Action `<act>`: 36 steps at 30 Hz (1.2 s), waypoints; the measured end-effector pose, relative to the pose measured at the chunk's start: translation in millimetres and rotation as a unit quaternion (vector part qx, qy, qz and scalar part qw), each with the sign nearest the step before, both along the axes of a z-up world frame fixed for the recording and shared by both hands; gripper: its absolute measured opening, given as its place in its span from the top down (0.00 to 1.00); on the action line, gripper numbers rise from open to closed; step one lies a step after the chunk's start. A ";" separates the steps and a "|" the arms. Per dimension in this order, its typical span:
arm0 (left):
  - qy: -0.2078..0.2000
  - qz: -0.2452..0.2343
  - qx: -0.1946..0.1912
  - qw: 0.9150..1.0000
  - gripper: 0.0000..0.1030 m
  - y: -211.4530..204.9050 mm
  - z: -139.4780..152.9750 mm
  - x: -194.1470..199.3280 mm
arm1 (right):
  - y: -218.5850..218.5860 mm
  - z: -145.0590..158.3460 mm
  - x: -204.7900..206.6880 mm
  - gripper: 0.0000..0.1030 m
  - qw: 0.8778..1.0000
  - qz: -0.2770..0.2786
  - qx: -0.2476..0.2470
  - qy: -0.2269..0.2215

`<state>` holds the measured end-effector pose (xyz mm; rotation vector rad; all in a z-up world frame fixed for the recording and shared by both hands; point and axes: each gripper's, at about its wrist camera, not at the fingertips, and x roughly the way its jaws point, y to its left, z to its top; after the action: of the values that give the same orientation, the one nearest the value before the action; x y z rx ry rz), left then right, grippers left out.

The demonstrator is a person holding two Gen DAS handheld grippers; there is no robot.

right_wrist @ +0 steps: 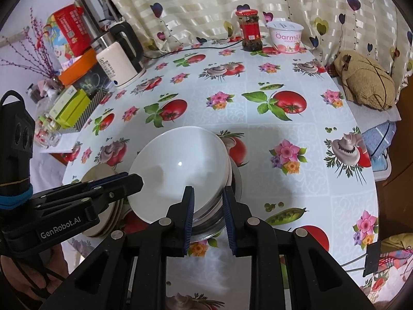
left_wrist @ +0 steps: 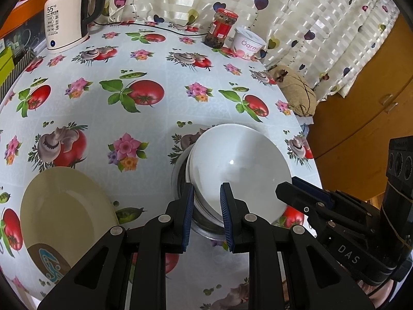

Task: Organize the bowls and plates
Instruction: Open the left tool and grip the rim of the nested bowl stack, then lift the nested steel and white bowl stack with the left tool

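White bowl point(left_wrist: 232, 165) sat tilted on a steel bowl point(left_wrist: 204, 228) near the worktop point(left_wrist: 155, 118) front edge, each hand-held gripper, left point(left_wrist: 206, 204) and right point(right_wrist: 207, 205), pinching its rim.

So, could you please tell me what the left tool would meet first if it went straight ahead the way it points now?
Most likely the white bowl: its near rim already sits between the left tool fingers.

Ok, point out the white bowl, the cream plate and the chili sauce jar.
white bowl point(left_wrist: 232, 160), left wrist view, inner wall.
cream plate point(left_wrist: 64, 206), left wrist view, centre well.
chili sauce jar point(right_wrist: 249, 29), right wrist view, red label.
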<state>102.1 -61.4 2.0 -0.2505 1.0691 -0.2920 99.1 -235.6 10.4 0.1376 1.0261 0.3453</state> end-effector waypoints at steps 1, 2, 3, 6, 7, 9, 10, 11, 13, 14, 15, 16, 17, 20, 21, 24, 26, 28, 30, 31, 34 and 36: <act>-0.002 0.000 0.000 1.000 0.79 0.2 0.7 -0.3 | 0.3 0.3 -0.1 0.78 1.000 0.000 -0.001 -0.001; -0.006 0.000 0.000 1.000 0.79 0.5 2.0 -0.6 | 0.2 0.0 -0.1 0.78 1.000 0.000 -0.001 -0.002; -0.009 -0.001 -0.001 1.000 0.79 1.0 3.3 -0.8 | 0.4 0.6 -0.8 0.78 1.000 0.000 -0.001 -0.005; -0.021 -0.001 -0.009 1.000 0.79 3.1 8.7 -1.7 | 1.1 3.6 -2.4 0.78 1.000 0.000 -0.001 -0.012; -0.026 -0.002 -0.013 1.000 0.79 4.0 11.4 -2.2 | 0.7 4.6 -3.1 0.78 1.000 0.000 0.000 -0.013; -0.035 -0.003 -0.015 0.999 0.79 4.9 16.2 -3.2 | -0.6 6.6 -3.6 0.78 1.000 0.000 0.002 -0.016; -0.042 -0.005 -0.016 0.999 0.79 5.2 19.6 -3.9 | -2.9 8.0 -3.5 0.78 1.000 0.000 0.003 -0.017; -0.046 -0.006 -0.017 0.999 0.79 5.1 21.6 -4.2 | -3.9 9.1 -3.7 0.78 1.000 -0.001 0.003 -0.019; -0.053 -0.008 -0.021 0.998 0.79 5.9 25.1 -4.6 | -7.3 11.6 -3.8 0.78 1.000 -0.005 0.003 -0.021; -0.055 -0.008 -0.022 0.998 0.79 6.6 26.2 -4.8 | -8.8 12.7 -4.0 0.78 1.000 -0.006 0.002 -0.023; -0.057 -0.007 -0.023 0.998 0.79 7.1 27.0 -4.9 | -10.7 13.7 -4.0 0.78 1.000 -0.008 0.002 -0.024; -0.058 -0.007 -0.024 0.998 0.79 7.5 27.0 -4.9 | -12.0 14.3 -4.0 0.78 1.000 -0.009 0.002 -0.024; -0.059 -0.007 -0.025 0.998 0.79 8.6 27.9 -5.0 | -13.6 14.8 -4.0 0.78 1.000 -0.010 0.003 -0.025; -0.066 -0.005 -0.026 0.998 0.79 12.2 29.8 -6.7 | -17.1 16.7 -4.7 0.78 1.000 -0.010 0.007 -0.026; -0.067 -0.004 -0.026 0.997 0.79 13.3 29.8 -7.1 | -18.0 17.7 -5.4 0.78 1.000 -0.007 0.010 -0.027; -0.071 0.001 -0.023 0.997 0.79 17.7 29.3 -9.6 | -20.7 19.3 -7.0 0.77 0.999 -0.003 0.015 -0.030; -0.070 0.006 -0.018 0.997 0.79 21.0 27.4 -10.1 | -23.0 20.5 -8.1 0.74 0.999 -0.002 0.017 -0.033; -0.068 0.010 -0.017 0.997 0.79 24.2 25.0 -10.6 | -25.4 20.7 -9.4 0.72 0.999 -0.001 0.021 -0.034; -0.066 0.015 -0.015 0.998 0.79 26.9 22.4 -10.8 | -27.5 20.2 -10.3 0.71 0.999 -0.002 0.022 -0.034; -0.064 0.017 -0.013 0.998 0.79 28.0 20.8 -10.9 | -28.7 19.5 -10.7 0.70 0.999 -0.002 0.024 -0.034; -0.061 0.021 -0.008 0.998 0.79 30.4 17.2 -12.2 | -31.3 16.7 -11.7 0.68 0.999 -0.004 0.025 -0.030; -0.061 0.022 -0.006 0.998 0.79 31.0 16.0 -13.3 | -33.0 15.6 -13.0 0.68 0.999 -0.005 0.026 -0.028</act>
<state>88.7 -30.4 18.0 -0.2625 0.9397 -0.2706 86.1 -268.5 26.0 0.1782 0.9615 0.3647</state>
